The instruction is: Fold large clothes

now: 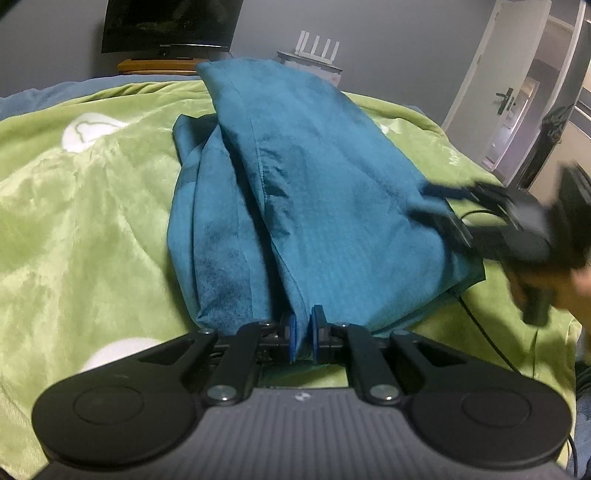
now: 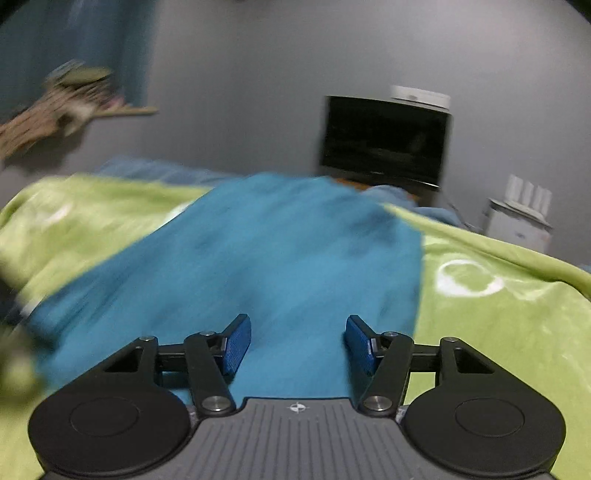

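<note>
A teal garment (image 1: 295,192) lies in folded layers on a green blanket (image 1: 81,206). My left gripper (image 1: 303,338) is shut on a near hem of this garment, the cloth pinched between its blue pads. In the left wrist view my right gripper (image 1: 439,206) shows blurred at the garment's right edge, held by a hand (image 1: 576,291). In the right wrist view the right gripper (image 2: 298,343) hovers over the teal garment (image 2: 258,258) with its jaws apart and no cloth between the blue pads (image 2: 236,347). That view is motion-blurred.
A dark TV (image 1: 170,26) stands on a wooden stand beyond the bed, with a white router (image 1: 317,50) on a small unit to its right. A door (image 1: 506,92) stands open at the right. A black cable (image 1: 480,321) runs across the green blanket (image 2: 498,314).
</note>
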A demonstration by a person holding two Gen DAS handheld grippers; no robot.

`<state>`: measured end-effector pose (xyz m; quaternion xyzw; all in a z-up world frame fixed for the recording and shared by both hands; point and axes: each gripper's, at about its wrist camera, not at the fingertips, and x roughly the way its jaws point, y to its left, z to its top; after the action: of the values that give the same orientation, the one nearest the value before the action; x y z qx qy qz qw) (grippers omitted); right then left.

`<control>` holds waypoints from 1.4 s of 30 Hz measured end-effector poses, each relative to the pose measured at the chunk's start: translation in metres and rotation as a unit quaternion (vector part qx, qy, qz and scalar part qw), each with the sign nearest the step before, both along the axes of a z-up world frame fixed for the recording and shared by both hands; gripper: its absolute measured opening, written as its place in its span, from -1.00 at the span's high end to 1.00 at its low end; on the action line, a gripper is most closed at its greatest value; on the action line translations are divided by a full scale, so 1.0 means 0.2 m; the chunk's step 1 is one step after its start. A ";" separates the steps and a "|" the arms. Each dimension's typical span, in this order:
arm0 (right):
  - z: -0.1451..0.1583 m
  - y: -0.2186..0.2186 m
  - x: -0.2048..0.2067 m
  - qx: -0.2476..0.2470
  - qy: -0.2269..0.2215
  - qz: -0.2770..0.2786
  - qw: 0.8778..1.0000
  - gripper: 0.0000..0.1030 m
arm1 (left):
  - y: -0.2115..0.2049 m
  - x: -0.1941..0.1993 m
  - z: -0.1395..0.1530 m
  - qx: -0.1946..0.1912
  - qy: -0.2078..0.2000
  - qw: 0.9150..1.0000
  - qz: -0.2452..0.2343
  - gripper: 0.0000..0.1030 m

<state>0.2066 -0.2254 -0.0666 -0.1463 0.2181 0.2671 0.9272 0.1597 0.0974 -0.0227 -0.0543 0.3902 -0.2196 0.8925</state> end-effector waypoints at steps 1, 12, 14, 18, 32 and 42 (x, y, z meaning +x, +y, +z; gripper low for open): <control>0.00 -0.01 -0.07 -0.015 -0.005 0.007 1.000 -0.08 | 0.00 0.00 0.00 0.001 -0.001 1.000 -0.001 0.94; 0.12 -0.28 -0.31 0.063 0.037 -0.074 0.995 0.09 | 0.00 -0.05 0.03 0.000 -0.009 1.000 -0.002 0.94; 0.13 -0.26 -0.24 0.074 0.065 -0.078 0.992 0.07 | 0.02 -0.05 0.03 -0.013 -0.002 1.000 -0.004 0.94; 0.16 -0.13 -0.09 0.055 0.046 -0.094 0.993 0.11 | 0.05 -0.06 0.04 -0.027 0.002 1.000 -0.002 0.94; 0.10 0.58 0.84 0.019 0.038 -0.173 0.984 -0.33 | 0.08 -0.07 0.02 -0.037 0.007 0.999 -0.028 0.94; 0.20 0.75 0.61 0.095 0.063 -0.036 0.993 -0.16 | 0.13 -0.07 -0.01 -0.053 0.011 0.998 -0.013 0.93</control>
<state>0.3287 -0.0751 -0.0256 -0.0326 0.2550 0.2622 0.9301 0.1465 0.1235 -0.0244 -0.0982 0.3884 -0.2512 0.8812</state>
